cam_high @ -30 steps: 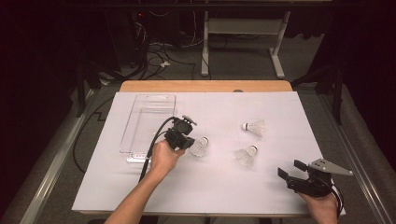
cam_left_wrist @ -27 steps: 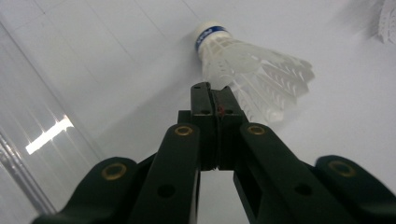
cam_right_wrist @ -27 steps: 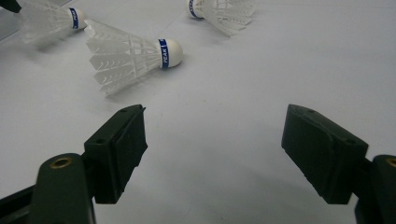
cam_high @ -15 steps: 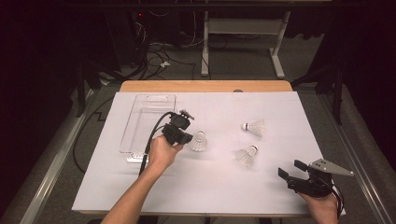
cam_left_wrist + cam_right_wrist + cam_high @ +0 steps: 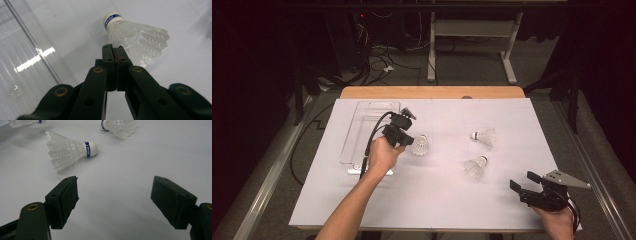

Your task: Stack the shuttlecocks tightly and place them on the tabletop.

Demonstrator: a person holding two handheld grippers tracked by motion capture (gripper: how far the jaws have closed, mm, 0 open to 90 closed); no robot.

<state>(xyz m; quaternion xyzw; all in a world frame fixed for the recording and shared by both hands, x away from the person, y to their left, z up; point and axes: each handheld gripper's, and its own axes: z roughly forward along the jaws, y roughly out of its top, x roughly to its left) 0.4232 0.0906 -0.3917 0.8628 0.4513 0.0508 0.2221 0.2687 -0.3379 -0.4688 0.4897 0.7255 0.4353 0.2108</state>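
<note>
white paper covers the table (image 5: 362, 210) from edge to edge, and the work on it looks like gathering shuttlecocks into the clear plastic tray (image 5: 362, 131) at the left. as far as the high view shows, that tray holds nothing yet, so by my reading none of the three is put away and the job is at its first piece.

the left gripper (image 5: 406, 141) sits just right of the tray's near end, the person's hand wrapped around its body. in the left gripper view its jaws stand pressed together with no gap, and they pinch the thin edge of the held shuttlecock (image 5: 135, 37) at its feather skirt, the cork with the blue band pointing away. the piece looks lifted a little off the paper, though how high i cannot tell. what is left for it is the short carry over the tray wall and a release inside.

the right gripper (image 5: 526, 184) waits near the front right corner, jaws spread wide with nothing between them. the near shuttlecock (image 5: 70, 151) lies on its side just ahead of it, and the far shuttlecock (image 5: 117, 126) lies beyond that, both untouched on the paper, well apart from the tray.
</note>
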